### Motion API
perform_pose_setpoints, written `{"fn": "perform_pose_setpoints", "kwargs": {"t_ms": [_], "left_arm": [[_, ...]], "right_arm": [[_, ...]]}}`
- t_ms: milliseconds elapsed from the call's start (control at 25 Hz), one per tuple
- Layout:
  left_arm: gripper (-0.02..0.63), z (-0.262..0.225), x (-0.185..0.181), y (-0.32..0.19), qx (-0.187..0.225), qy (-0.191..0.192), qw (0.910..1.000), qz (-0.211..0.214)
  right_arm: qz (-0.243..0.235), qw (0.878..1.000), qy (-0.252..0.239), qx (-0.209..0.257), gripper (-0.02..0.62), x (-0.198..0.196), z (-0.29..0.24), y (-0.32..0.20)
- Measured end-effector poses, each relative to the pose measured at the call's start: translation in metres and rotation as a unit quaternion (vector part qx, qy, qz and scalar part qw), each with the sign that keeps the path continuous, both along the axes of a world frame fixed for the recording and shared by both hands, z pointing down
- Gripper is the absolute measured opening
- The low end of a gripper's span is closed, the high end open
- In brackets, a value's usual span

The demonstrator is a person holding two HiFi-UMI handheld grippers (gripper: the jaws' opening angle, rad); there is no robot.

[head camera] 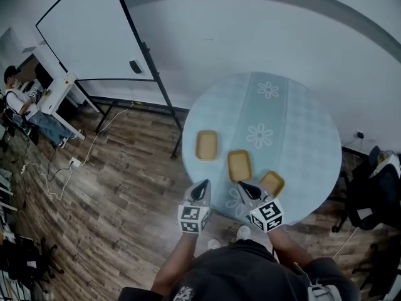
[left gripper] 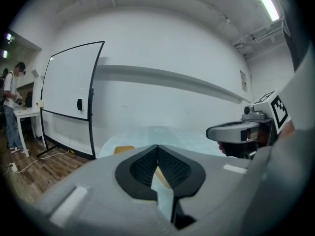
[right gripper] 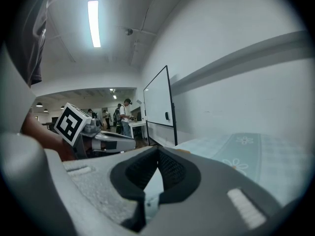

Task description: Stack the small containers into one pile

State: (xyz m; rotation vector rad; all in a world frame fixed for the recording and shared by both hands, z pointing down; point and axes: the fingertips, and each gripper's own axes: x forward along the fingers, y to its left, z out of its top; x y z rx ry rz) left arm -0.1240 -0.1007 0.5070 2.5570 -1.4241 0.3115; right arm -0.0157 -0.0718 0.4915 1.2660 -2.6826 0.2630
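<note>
While the three small tan containers lie open side up in a slanting row on the round surface [head camera: 313,168], each one sits apart from the others. The left container [head camera: 207,145] lies farthest from the person, the middle container [head camera: 239,165] sits beside a flower printed on the pale blue cloth [head camera: 282,111], and the right container [head camera: 272,183] lies nearest the surface's near edge.

The right claw [head camera: 240,185] hovers over the near part of the surface, its tip just beside the middle container's near end. Its own view shows the jaws clenched together, with only the cloth beyond them. The left claw [head camera: 202,183] hangs at the surface's near-left rim, well short of the left container, and its jaws are likewise pressed tip to tip on nothing. Both point almost level, across the surface towards the wall.

Further out, a whiteboard [head camera: 94,30] on a dark stand stands over the wooden floor [head camera: 113,187] to the left. At the far left a person [head camera: 15,99] stands at a white desk [head camera: 59,89].
</note>
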Motion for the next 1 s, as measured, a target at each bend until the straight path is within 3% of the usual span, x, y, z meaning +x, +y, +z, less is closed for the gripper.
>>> {"fn": "perform_pose_setpoints", "kwargs": {"t_ms": [600,840,1000], "left_arm": [[0.006,0.035,0.054,-0.047,-0.023,-0.039,0.9984,-0.033],[0.006,0.059,0.055,-0.057,-0.055,-0.023,0.9975,-0.038],[0.006,0.075,0.050,-0.071,-0.062,-0.035,0.9965,-0.043]], "right_arm": [[-0.050,0.998,-0.020,-0.014,0.000,0.052,0.021,-0.047],[-0.041,0.999,-0.010,-0.028,0.000,0.059,0.035,-0.062],[-0.024,0.999,-0.006,-0.041,0.000,0.060,0.043,-0.073]]}}
